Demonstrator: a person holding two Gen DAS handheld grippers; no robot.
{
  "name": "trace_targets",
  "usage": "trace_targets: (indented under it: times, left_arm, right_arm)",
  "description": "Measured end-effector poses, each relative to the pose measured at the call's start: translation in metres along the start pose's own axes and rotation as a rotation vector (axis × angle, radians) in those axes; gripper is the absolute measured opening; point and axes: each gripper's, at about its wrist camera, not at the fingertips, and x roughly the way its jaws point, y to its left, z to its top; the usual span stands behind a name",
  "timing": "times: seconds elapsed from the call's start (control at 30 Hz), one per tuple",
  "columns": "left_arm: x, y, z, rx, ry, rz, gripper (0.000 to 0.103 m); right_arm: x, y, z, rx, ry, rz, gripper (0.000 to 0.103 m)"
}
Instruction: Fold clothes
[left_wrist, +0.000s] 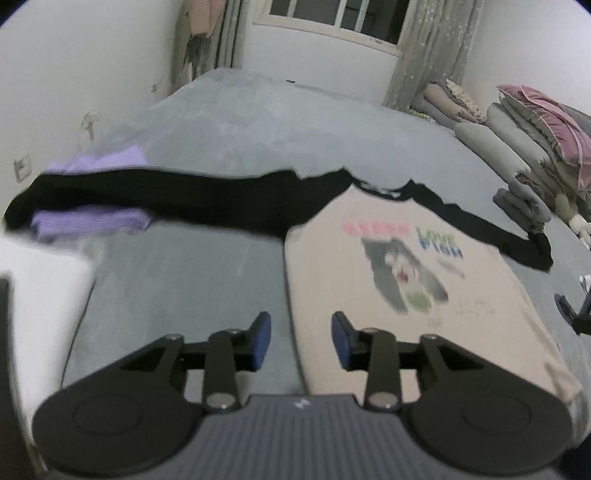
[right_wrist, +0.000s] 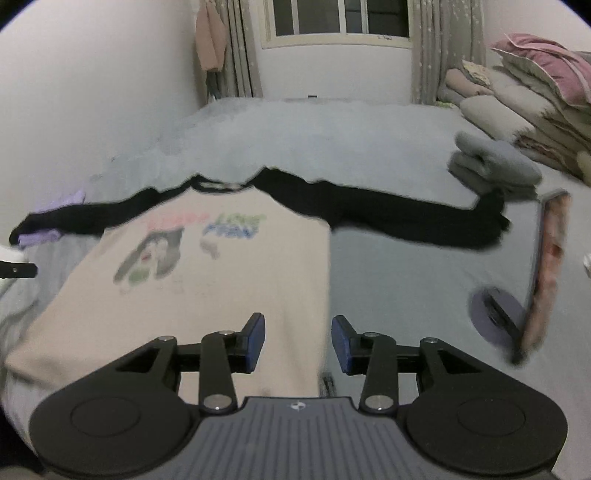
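Blue pads on both grippers stand spread, nothing between them. Your left gripper (left_wrist: 301, 341) hovers over the near-left side edge of the shirt (left_wrist: 406, 280); your right gripper (right_wrist: 297, 341) hovers over its near-right side edge. Neither touches cloth as far as I can tell.

The shirt lies print-up on the grey bed cover (right_wrist: 388, 288), hem toward you, collar far. Beige body is flat. Both black sleeves run straight out: left sleeve (left_wrist: 166, 199) reaches a purple garment (left_wrist: 92, 221) and overlaps it, right sleeve (right_wrist: 406, 218) ends just beside a stack of grey folded cloth (right_wrist: 495, 166). So it is laid out flat, body and sleeves unfolded.

Handling, my read:
- Light, soft knit. No stiffness, so it will sag and drape from any single pinch.
- Cover looks plush, so expect drag. Lift the cloth, don't slide it.
- Printed patch on the chest may be a bit stiffer and crease less cleanly.
- Not fragile or slippery; the pads should hold a single layer fine.

Where to take hold:
- Pinch at edges and seams: side seam, hem corner, shoulder, cuff.
- Take two matched points together so the fold line stays straight.
- Left cuff: bite only the black cloth, not the purple under it.
- Right side: mind the phone on a stand (right_wrist: 546, 273) near that sleeve.
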Motion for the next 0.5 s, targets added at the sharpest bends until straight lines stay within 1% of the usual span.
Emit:
trace_targets:
  times: [0.07, 0.1, 0.17, 0.23, 0.3, 0.37, 0.43, 0.5]
  left_arm:
    - [0.017, -0.004, 0.017, 0.011, -0.005, 0.01, 0.039]
    - [0.03, -0.005, 0.025, 0.013, -0.003, 0.034, 0.039]
    - [0.056, -0.004, 0.039, 0.008, 0.011, 0.083, 0.039]
    - [0.083, -0.003, 0.046, 0.007, 0.04, 0.113, 0.039]
    - [0.107, -0.002, 0.047, 0.031, 0.071, 0.127, 0.039]
    - [0.126, -0.002, 0.045, 0.065, 0.08, 0.15, 0.039]
    - [0.136, 0.004, 0.045, 0.073, 0.053, 0.152, 0.045]
    - [0.142, 0.01, 0.046, 0.073, 0.032, 0.14, 0.047]
  right_arm:
    - [0.02, 0.007, 0.016, 0.011, -0.004, 0.036, 0.039]
    - [0.033, 0.01, 0.024, 0.017, -0.004, 0.056, 0.039]
    - [0.058, 0.018, 0.03, -0.007, 0.019, 0.048, 0.039]
    - [0.083, 0.025, 0.036, -0.032, 0.041, 0.039, 0.039]
    - [0.108, 0.032, 0.042, -0.056, 0.064, 0.03, 0.039]
    - [0.133, 0.039, 0.048, -0.081, 0.086, 0.022, 0.039]
    - [0.158, 0.046, 0.054, -0.105, 0.108, 0.013, 0.04]
    - [0.182, 0.053, 0.06, -0.128, 0.13, 0.004, 0.044]
